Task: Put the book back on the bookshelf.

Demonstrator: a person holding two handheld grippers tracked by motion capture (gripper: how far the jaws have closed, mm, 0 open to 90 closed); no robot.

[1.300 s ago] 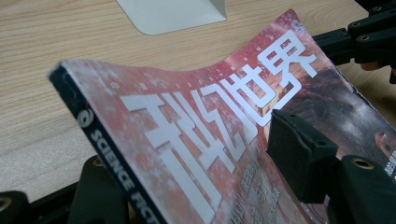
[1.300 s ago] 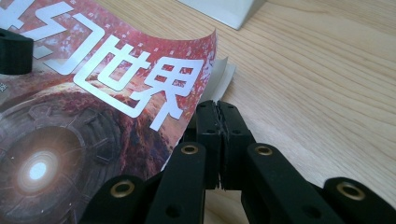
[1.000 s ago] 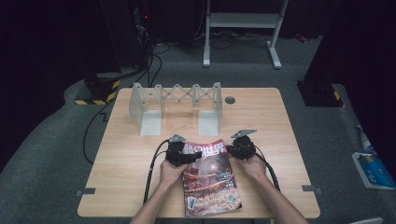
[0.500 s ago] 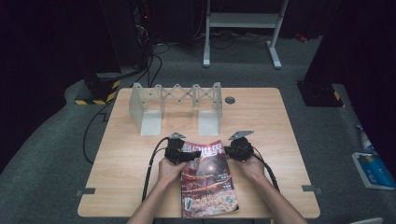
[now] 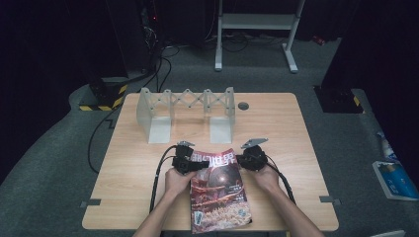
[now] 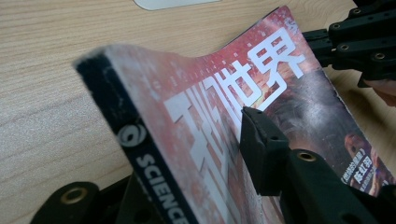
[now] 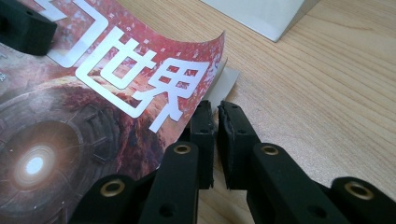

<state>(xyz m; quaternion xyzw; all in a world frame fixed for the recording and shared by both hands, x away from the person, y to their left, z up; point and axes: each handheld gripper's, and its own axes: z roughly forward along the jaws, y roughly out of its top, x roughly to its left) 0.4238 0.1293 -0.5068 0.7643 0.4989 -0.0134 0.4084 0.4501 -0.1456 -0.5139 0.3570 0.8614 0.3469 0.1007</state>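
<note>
A red-covered magazine (image 5: 217, 192) with white characters lies on the wooden table (image 5: 276, 123) near its front edge. My left gripper (image 5: 197, 164) is at its top left corner. Its jaws have just been closing and now stand shut on the magazine (image 6: 196, 107): one pad (image 6: 261, 140) presses on the cover, the other jaw is under the spine, and that corner is lifted. My right gripper (image 5: 240, 159) is at the top right corner. Its jaws (image 7: 215, 116) have just been opening and show a narrow slit at the curled edge of the cover (image 7: 140, 79).
A silver folding rack (image 5: 188, 103) stands at the back of the table, just beyond the magazine. A small dark disc (image 5: 243, 105) lies to its right. Cables trail from both grippers toward the front edge. Bare wood lies at the left and right.
The left hand has shifted slightly at the magazine's top left corner. The right hand has kept its place.
</note>
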